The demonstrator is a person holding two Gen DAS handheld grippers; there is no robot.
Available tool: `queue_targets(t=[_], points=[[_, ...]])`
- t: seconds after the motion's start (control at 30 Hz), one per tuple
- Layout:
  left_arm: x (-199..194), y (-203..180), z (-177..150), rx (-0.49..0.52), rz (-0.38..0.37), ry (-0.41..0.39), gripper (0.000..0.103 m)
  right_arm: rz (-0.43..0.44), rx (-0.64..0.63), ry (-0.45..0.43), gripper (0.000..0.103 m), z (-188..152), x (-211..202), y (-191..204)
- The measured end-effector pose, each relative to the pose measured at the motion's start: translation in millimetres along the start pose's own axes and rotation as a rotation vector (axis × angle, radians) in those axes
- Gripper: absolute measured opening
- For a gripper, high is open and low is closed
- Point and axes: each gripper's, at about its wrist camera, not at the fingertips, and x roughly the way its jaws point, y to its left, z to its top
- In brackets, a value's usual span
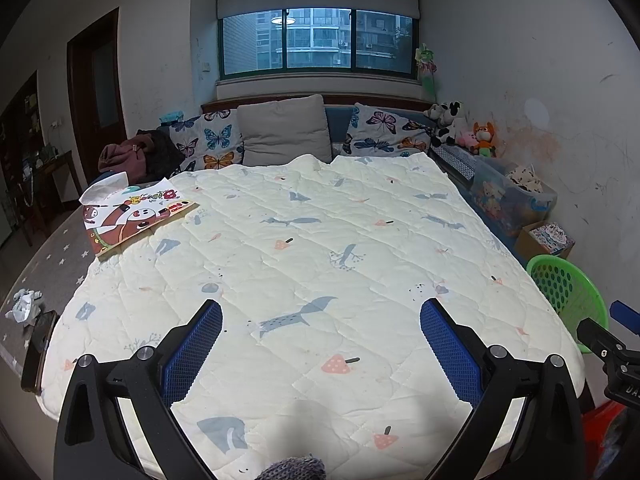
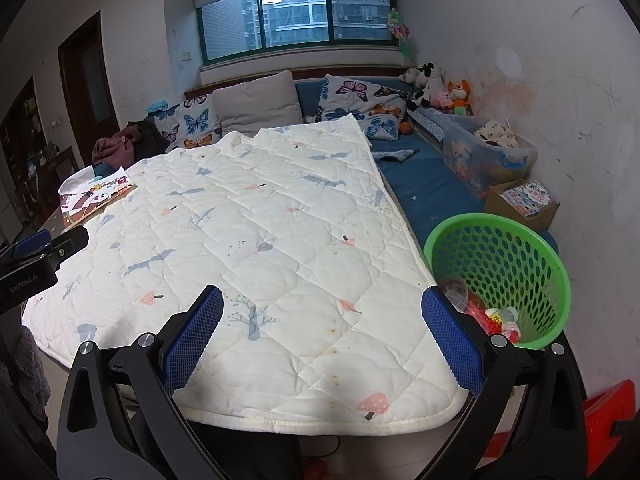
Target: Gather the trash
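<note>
Two black grippers with blue ribbed pads hovered side by side over a cream quilted mat [image 1: 320, 240] printed with foxes and mushrooms. The left gripper [image 1: 320, 344] was spread wide, holding nothing. The right gripper [image 2: 322, 332] was likewise spread and empty. Just beside its right finger stood one round green perforated plastic basket [image 2: 516, 256], with collected trash [image 2: 496, 316] lying at its bottom. Farther off, one illustrated picture book [image 1: 132, 216] lay on the mat's left edge.

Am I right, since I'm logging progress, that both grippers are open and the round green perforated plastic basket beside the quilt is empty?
Not quite. Both the left gripper and right gripper are open, but the round green perforated plastic basket already holds trash, as the right wrist view shows.
</note>
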Motion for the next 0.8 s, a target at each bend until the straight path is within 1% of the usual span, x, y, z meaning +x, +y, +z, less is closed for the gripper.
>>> queue_targets(t=[0.8], points=[[5.2,-0.6,-2.4,0.007,-0.011,0.008,0.096,-0.002,-0.001,0.004,0.099,-2.5,1.3,-0.7]])
